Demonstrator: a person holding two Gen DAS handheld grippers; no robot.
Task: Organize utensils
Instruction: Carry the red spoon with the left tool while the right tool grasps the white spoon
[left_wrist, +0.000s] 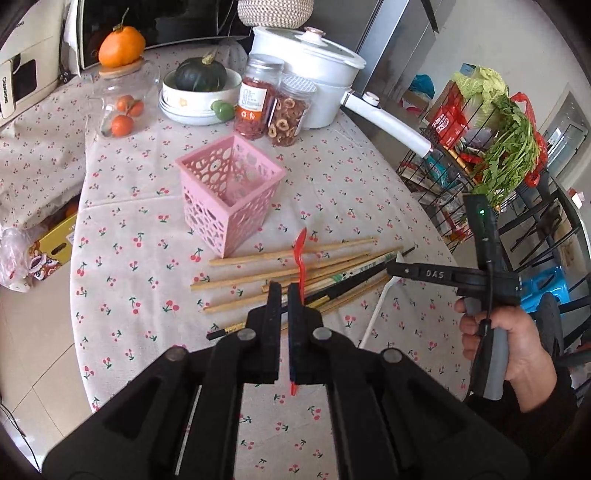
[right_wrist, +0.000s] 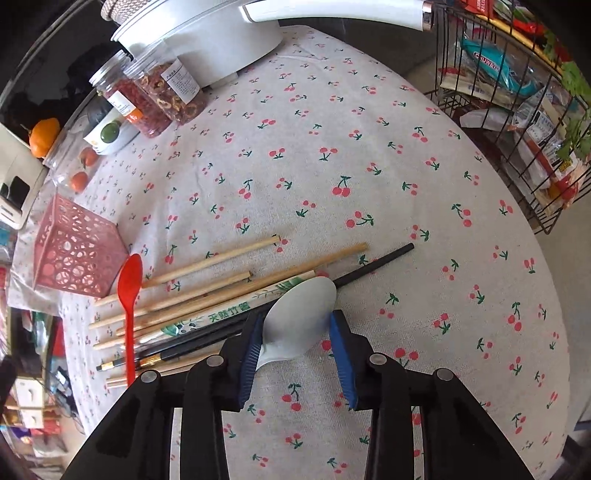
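The pink basket (left_wrist: 231, 192) is standing open-topped mid-worktop, ready to take utensils. Just right of it, the left claw (left_wrist: 283, 291) is pinching the red spoon (left_wrist: 300, 254) by its handle, bowl raised, likely for dropping in. Chopsticks (left_wrist: 295, 271) are lying scattered beneath, toward the right edge. The right claw (right_wrist: 295, 325) is gripping the white spoon (right_wrist: 301, 314) across its bowl.
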